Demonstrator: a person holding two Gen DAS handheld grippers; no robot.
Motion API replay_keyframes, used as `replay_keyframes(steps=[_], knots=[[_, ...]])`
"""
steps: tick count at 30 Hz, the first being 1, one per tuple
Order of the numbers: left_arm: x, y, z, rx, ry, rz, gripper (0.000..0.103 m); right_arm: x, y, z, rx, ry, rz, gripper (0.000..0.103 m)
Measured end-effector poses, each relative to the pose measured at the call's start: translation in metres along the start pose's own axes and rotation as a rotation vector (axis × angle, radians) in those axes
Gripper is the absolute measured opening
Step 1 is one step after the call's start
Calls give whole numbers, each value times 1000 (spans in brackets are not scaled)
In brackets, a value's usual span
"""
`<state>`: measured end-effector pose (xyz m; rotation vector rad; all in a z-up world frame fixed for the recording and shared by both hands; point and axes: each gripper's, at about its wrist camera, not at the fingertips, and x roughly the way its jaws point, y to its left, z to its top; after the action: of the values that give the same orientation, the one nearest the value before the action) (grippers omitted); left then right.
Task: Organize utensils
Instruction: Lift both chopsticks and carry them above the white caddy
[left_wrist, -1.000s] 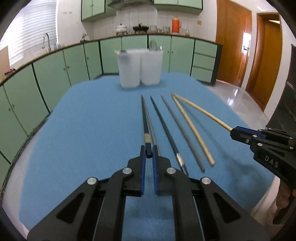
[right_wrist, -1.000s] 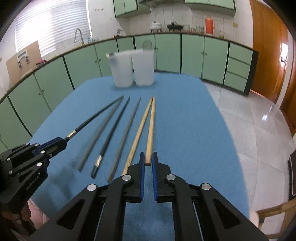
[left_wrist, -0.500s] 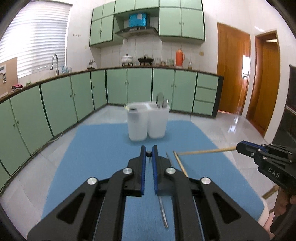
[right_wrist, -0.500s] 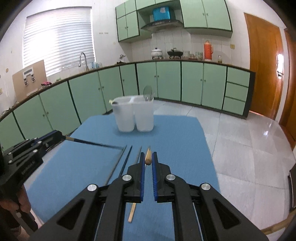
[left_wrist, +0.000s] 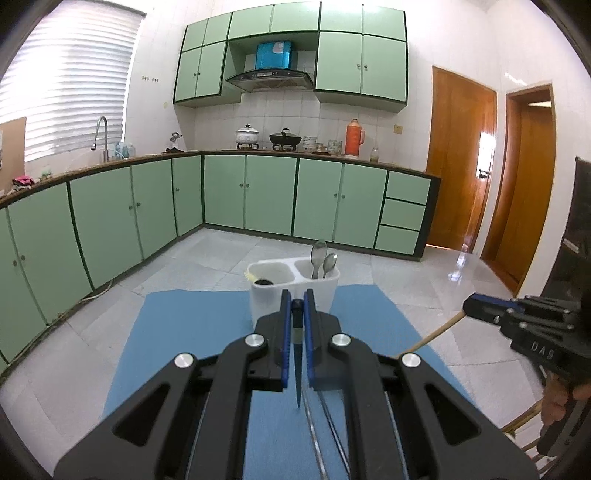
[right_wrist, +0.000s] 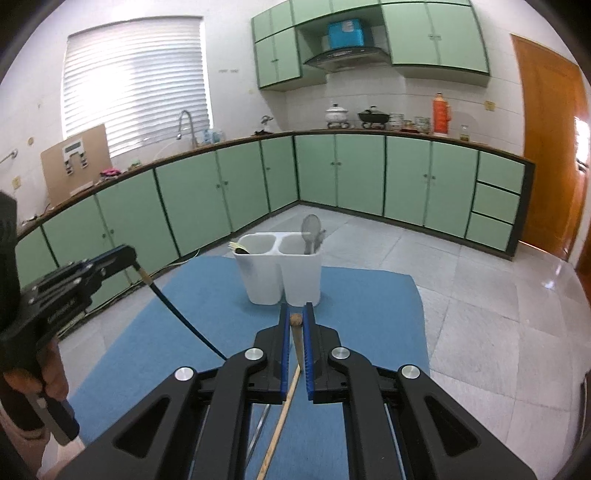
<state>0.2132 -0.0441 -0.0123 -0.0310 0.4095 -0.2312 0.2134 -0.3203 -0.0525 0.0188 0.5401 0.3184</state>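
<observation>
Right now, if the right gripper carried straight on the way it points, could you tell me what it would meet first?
Probably the white utensil holder, dead ahead of the right gripper, which is shut on the wooden chopstick; depth is uncertain.

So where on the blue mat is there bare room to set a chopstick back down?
Bare blue mat lies right of the white caddy, and left of it up to the mat's edge. It is crowded near the grippers, where loose chopsticks lie.

We've got both tongs clamped tight: left tongs (left_wrist: 296, 306) and right tongs (right_wrist: 295, 319) angled slightly downward, side by side, a hand (right_wrist: 44, 380) gripping each handle.
</observation>
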Motion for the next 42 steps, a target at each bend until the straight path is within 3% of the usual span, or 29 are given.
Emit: replay_keyframes(steps=[8,17,29,36,42], knots=[[6,7,23,-1,-32,0,5,6,3,29,-35,3,82,7],[11,16,46,-18,-69,-20,5,10,6,58,-68,-18,97,7],[12,15,121,-8,-240,-22,5,6,6,138,-88,-155,92,7],[47,6,155,-1,-306,13,5,37,3,180,-74,-210,49,7],[109,7,143,-14,-243,38,5,100,-3,174,-37,-154,24,7]])
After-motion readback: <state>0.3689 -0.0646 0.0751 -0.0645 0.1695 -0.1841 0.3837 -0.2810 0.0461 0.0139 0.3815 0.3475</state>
